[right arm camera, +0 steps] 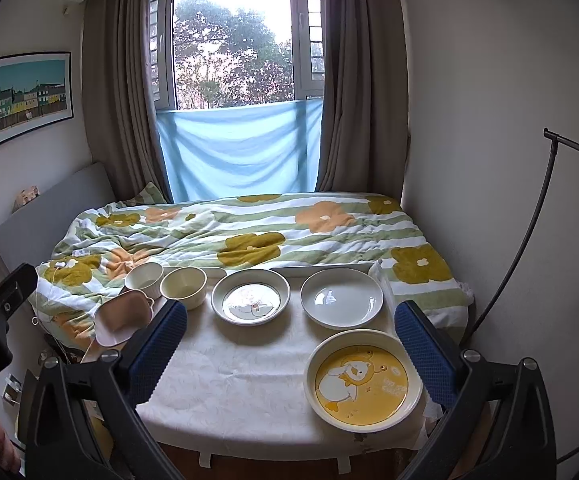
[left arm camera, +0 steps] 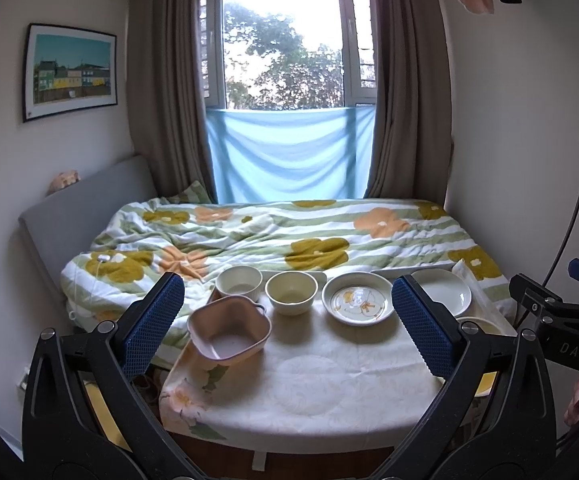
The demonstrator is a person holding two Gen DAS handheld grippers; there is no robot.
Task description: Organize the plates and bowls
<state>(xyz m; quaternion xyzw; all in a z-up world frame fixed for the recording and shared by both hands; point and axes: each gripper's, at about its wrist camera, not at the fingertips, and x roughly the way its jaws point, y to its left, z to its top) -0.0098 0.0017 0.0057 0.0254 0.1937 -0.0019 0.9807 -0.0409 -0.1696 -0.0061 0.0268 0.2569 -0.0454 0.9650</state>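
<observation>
**Dishes laid out on a cloth-covered surface at the foot of a bed**

Bedroom backdrop first: a bed [right arm camera: 249, 236] under a flowered green-striped quilt fills the space below a curtained window [right arm camera: 233, 40], and a framed picture [right arm camera: 29, 96] hangs on the left wall. Against the bed's foot stands the surface [right arm camera: 229, 392], draped in a pale cloth.

Largest of the dishes is the yellow bear plate [right arm camera: 363, 378], at the near right corner. Behind it sits the plain white plate [right arm camera: 342, 298], and just left of that the cartoon-print plate [right arm camera: 250, 296]. Further left along the back edge stand a cream bowl [right arm camera: 183, 283] and, beside it, a white bowl [right arm camera: 144, 274]. A pink square bowl with handles [left arm camera: 228, 326] rests tilted at the far left edge, in front of the white bowl.

Both tools hang above the near side, touching nothing. The left tool [left arm camera: 287, 324] has its blue pads spread wide and empty; the right tool [right arm camera: 291, 354] is likewise released, fingers well apart.
</observation>
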